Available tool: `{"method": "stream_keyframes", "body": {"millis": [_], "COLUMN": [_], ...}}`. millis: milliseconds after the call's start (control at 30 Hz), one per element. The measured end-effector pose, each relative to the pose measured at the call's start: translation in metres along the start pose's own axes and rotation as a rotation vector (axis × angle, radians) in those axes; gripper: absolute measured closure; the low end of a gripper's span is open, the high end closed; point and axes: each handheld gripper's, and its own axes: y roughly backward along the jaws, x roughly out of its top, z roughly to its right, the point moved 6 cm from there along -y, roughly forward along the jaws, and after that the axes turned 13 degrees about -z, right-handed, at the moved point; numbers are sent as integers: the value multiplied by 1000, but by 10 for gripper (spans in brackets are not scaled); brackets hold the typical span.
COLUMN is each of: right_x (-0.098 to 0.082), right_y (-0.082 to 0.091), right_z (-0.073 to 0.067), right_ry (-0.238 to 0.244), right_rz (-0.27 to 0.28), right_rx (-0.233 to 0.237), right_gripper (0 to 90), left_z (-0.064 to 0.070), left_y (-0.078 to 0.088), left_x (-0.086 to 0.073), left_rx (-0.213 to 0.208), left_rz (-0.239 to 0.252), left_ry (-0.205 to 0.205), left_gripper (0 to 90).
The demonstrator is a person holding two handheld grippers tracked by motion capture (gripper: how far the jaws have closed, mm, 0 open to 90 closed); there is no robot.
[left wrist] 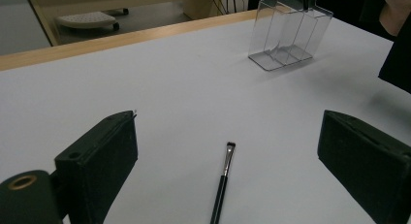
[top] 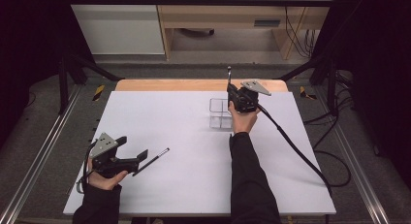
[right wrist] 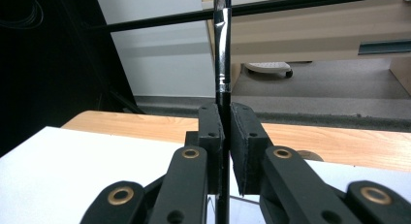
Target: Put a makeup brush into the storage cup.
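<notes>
Two brushes, your right gripper (right wrist: 225,136) clamped one upright brush (right wrist: 222,54) above the single clear organizer (top: 220,114), your left gripper (left wrist: 228,151) gaped wide around the other brush (left wrist: 224,178), lying flat, unheld.

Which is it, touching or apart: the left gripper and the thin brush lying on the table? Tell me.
Apart. The left gripper view shows the left gripper open, the thin brush lying untouched between its jaws.

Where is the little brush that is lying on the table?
In the high view, the small brush lies on the white table at the left, just in front of the left gripper, far from the clear holder.
</notes>
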Motion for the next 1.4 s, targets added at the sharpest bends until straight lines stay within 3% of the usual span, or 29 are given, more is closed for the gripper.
{"method": "stream_keyframes", "body": {"millis": [733,1400], "right_x": [-16,-34], "right_y": [-6,-12], "right_z": [-3,-6], "right_ry": [12,33], "right_rz": [-36,-115], "right_rx": [-2,-26], "right_gripper": [843,842], "left_z": [0,1], "left_y": [0,0], "left_x": [0,0], "left_rx": [0,4], "left_rz": [0,-2], "left_ry": [-1,-3], "left_gripper": [64,64]}}
